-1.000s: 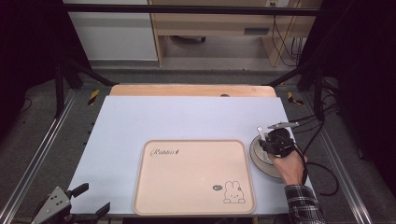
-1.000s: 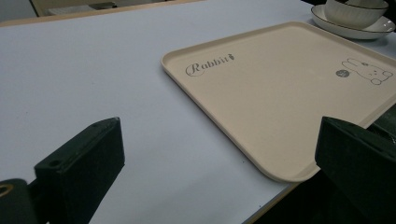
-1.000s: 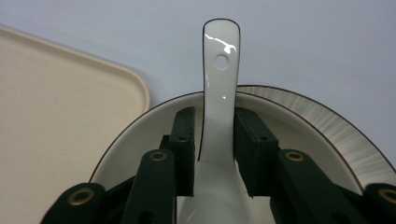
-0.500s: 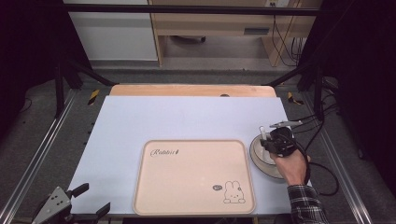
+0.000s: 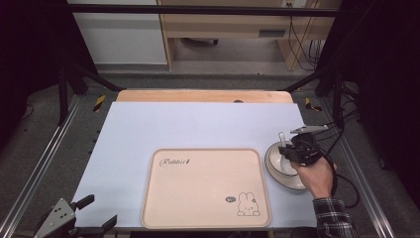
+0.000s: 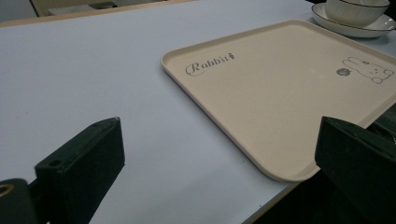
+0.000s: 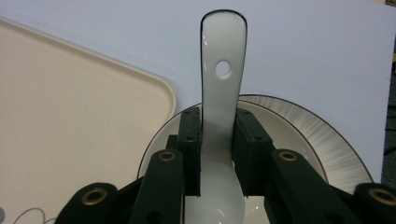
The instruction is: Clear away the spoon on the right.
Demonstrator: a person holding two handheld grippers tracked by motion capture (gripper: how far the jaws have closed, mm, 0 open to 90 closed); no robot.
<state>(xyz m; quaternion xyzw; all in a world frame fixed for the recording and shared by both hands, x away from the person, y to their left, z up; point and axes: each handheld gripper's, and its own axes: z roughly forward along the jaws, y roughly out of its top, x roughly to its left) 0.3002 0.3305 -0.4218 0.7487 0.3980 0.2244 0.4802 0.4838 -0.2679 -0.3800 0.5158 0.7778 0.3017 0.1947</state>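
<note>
Right gripper view showed the right claw [image 7: 216,154] clenched on the ceramic spoon [image 7: 223,84] above the bowl [image 5: 283,166]; lifting straight up seemed wise. The left claw [image 6: 215,154] gaped, released.

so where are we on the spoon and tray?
Done: the right tool is shut on the white ceramic spoon, held over the white bowl on its saucer. In hand: the spoon, apparently being lifted. Left, likely: anything going onto the beige rabbit-print tray, which holds nothing. The left tool waits open at the table's near-left corner.
</note>
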